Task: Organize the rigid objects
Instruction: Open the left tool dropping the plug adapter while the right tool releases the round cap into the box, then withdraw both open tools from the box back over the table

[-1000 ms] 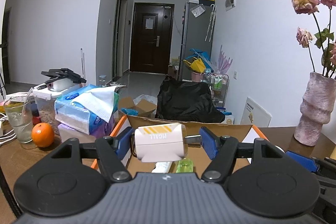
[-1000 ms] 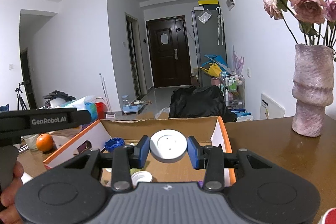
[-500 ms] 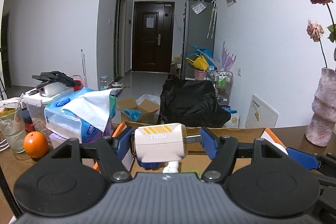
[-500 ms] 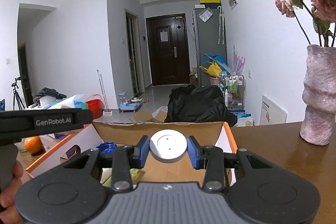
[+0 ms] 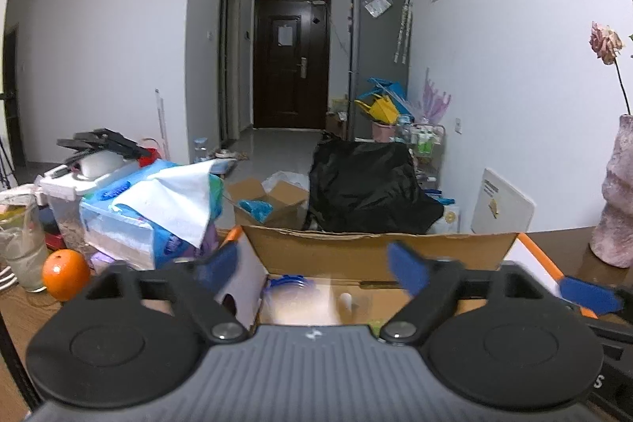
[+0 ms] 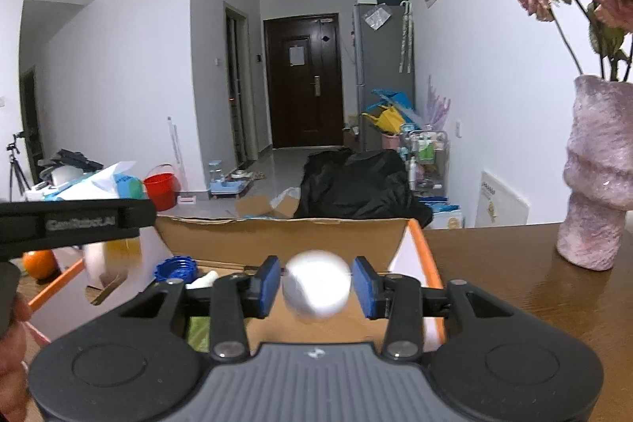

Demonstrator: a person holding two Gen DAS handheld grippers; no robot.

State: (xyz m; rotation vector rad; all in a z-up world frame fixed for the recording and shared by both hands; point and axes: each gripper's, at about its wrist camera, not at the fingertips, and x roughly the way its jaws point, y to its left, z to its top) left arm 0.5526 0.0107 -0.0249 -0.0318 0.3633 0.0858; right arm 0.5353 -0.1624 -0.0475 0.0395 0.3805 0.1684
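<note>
Round white plastic lid [image 6: 316, 288], blurred, at lower centre of the right wrist view, between the blue pads of the right gripper [image 6: 316, 286]; jaws opening, narrow gaps on both sides, so apparently released to drop into the open cardboard box with orange-edged flaps [image 6: 285, 236] beneath. Left gripper [image 5: 312, 269] at lower centre of its view, jaws opening wide, nothing clamped; only a pale blur [image 5: 300, 307] below, over the box floor. Blue ridged cap [image 6: 176, 268] inside at lower left

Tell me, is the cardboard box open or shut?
Open. The box has no lid over it, and a blue cap lies in plain sight inside.
</note>
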